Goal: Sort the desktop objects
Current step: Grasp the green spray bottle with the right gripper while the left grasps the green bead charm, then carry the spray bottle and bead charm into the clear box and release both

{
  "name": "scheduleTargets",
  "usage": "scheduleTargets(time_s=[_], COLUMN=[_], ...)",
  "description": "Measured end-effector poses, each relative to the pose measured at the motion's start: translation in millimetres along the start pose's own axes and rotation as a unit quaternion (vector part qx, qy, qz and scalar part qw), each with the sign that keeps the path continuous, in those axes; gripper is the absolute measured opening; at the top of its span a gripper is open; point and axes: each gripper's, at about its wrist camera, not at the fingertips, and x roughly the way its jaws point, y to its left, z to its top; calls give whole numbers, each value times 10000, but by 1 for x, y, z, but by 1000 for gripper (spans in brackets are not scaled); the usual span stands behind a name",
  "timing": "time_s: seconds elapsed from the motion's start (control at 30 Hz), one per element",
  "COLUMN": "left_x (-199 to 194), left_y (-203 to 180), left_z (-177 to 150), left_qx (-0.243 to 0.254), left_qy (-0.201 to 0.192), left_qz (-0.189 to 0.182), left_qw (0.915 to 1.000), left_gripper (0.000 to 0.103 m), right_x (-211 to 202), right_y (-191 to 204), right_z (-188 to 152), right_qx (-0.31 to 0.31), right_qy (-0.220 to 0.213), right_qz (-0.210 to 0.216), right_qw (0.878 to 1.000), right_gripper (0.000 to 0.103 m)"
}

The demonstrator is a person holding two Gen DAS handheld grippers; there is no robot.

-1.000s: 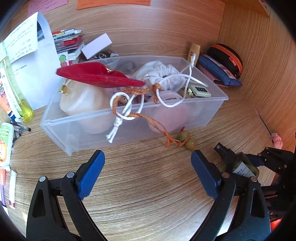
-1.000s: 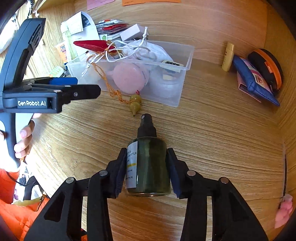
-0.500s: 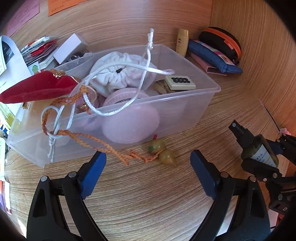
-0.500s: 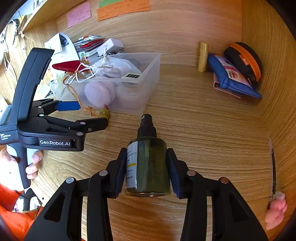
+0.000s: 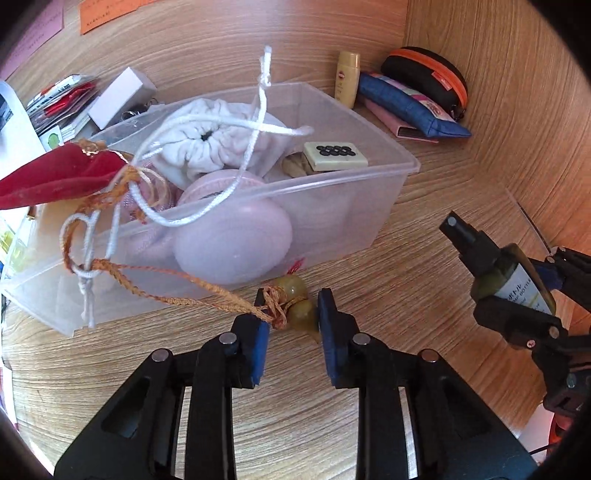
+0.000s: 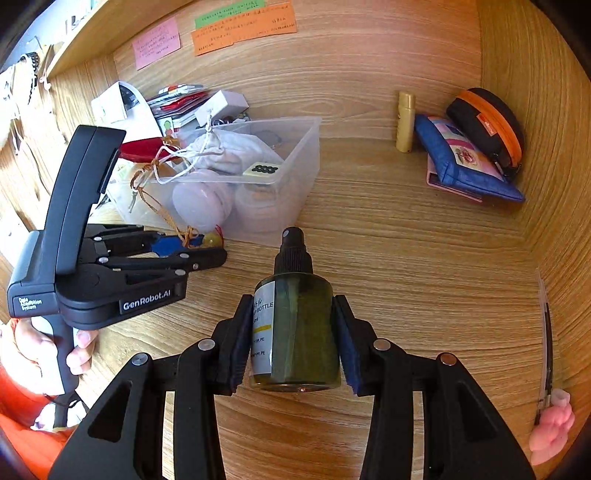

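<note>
Gourd charm [image 5: 300, 303] sits between closing left gripper [image 5: 293, 332] jaws; right gripper [image 6: 293, 339] clamps spray bottle [image 6: 297, 325].

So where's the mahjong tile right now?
In the left wrist view the mahjong tile lies inside the clear bin, at its right end, beside the white drawstring pouch.

Home desk nook [image 6: 369, 206], sticky notes [image 6: 243, 27]
</note>
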Motion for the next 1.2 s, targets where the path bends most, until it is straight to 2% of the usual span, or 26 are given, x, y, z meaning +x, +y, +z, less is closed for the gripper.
scheduleTargets(time_s=[0.47,0.7,0.97,1.2], left_x=[-67,-86,-94,-84], left_y=[28,54,73,90], left_z=[-3,1,13,22], left_qx=[-286,-495,-598,-680], left_qy=[-761,-1000,-1215,-1125], left_qz=[-96,-105,-46,21], left_qw=[9966,9937,9908,9913], left_gripper=[25,25,25,25], right_x=[-1,3,12,19], right_y=[17,24,30,33], right_z=[26,40,60,78], right_qx=[-96,-96,-95,-57], right_qy=[-203,-270,-283,-318], right_qz=[78,125,150,163], right_qw=[9997,9995,9994,9993], right_gripper=[38,38,38,38])
